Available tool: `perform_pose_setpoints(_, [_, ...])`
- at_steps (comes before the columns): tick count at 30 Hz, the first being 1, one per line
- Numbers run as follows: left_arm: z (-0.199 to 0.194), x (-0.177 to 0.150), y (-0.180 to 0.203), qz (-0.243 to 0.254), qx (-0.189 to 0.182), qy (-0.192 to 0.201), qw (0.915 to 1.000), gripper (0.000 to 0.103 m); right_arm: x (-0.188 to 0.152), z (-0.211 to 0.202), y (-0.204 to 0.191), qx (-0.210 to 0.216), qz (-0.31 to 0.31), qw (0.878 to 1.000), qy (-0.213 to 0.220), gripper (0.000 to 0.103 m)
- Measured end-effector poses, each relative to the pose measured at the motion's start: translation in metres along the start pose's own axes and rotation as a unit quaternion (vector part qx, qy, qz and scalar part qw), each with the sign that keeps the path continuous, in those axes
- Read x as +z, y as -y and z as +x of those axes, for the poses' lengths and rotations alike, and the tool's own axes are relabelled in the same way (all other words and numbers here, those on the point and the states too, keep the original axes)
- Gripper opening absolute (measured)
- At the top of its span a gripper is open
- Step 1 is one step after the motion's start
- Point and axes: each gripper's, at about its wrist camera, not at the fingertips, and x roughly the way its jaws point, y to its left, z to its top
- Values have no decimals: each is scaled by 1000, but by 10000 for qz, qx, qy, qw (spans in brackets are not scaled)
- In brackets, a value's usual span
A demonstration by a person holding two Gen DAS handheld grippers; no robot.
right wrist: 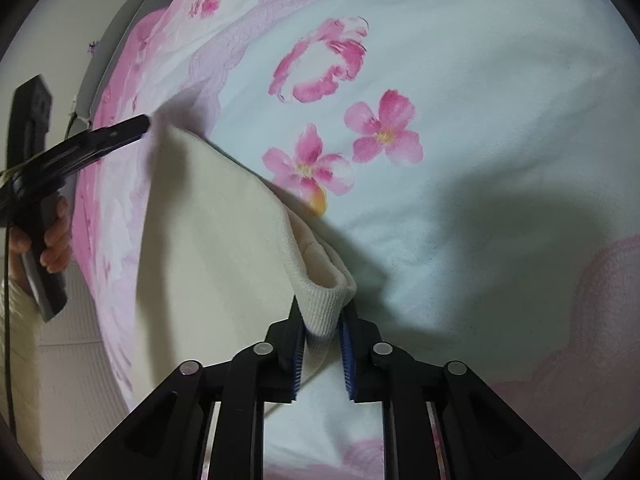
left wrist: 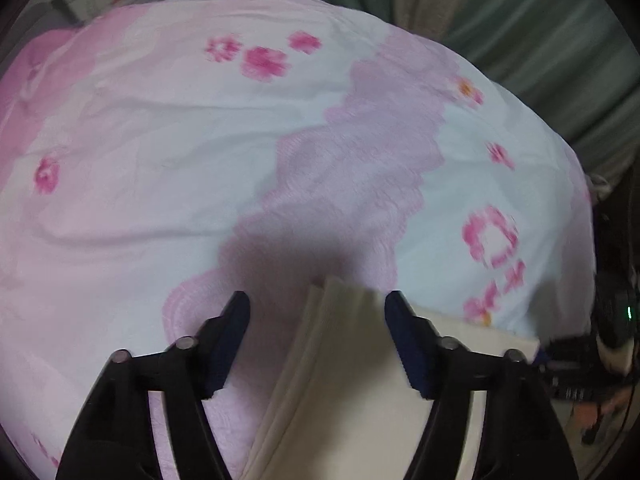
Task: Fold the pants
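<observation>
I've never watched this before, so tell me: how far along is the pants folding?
Early to midway, I'd guess. The cream pants lie on the flowered bedspread. The right gripper is pinching the ribbed cuff. The left gripper is open around another cloth edge, not yet clamped. No neat folded stack shows, so the folding remains.

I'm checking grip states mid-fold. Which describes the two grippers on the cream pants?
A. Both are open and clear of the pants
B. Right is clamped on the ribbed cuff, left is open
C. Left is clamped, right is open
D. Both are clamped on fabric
B: the right gripper has its jaws pinched on the ribbed cuff of the cream pants, while the left gripper has its jaws spread wide over a fabric edge.
</observation>
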Motion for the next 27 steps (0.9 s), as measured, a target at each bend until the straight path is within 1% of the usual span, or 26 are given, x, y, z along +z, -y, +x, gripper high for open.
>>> perform_pose_setpoints(2, [10,-3,-1,96,71,-211,9997,69,2,2,-1,64,107,9999,22,27])
perform_pose_setpoints(3, [18,-5,-3,82,59,-357,9993,69,2,2,1,23,151,9999,62,28])
perform_pose_setpoints(5, [36,-6,-7,-8,-113,-611,9981,69,2,0,4,1,172,9998,136,32])
perform_pose_setpoints(8, [53,-1,-10,-215,-217,-656,9974,69,8,5,13,149,366,9991,143,34])
perform_pose_setpoints(10, [63,0,-12,-374,-341,-672,9965,56,10,8,23,228,418,9988,102,34])
perform_pose_setpoints(11, [68,0,-12,-461,-479,-754,9949,43,12,10,25,293,444,9985,100,34])
perform_pose_setpoints(12, [71,-1,-11,-543,-578,-809,9936,34,13,12,29,378,490,9980,99,34])
perform_pose_setpoints(13, [70,0,-10,-569,-568,-805,9935,33,13,14,31,437,526,9976,87,34])
perform_pose_setpoints(14, [67,0,-9,-538,-534,-778,9941,25,14,14,33,461,515,9976,70,30])
perform_pose_setpoints(15, [61,1,-8,-468,-517,-759,9947,19,15,15,33,442,483,9978,48,28])
perform_pose_setpoints(16, [54,2,-7,-453,-527,-736,9949,18,16,15,32,434,465,9980,37,22])
perform_pose_setpoints(17, [46,3,-6,-441,-543,-676,9953,17,17,15,29,416,466,9980,19,20])
perform_pose_setpoints(19, [22,4,0,-299,-557,-518,9967,17,19,3,26,451,552,9974,29,18])
perform_pose_setpoints(20, [11,3,3,-201,-518,-435,9975,17,18,-8,17,419,419,9982,109,17])
perform_pose_setpoints(22, [-16,2,10,-14,-466,-248,9986,17,14,-28,-9,215,-60,9994,254,17])
perform_pose_setpoints(24, [-41,-1,9,150,-416,-71,9990,17,6,-53,-37,60,-537,9977,397,17])
perform_pose_setpoints(25, [-54,-2,10,232,-388,41,9990,17,1,-65,-53,-79,-854,9951,491,17])
perform_pose_setpoints(27, [-73,-8,12,342,-349,223,9986,17,-9,-86,-80,-186,-1315,9888,682,17])
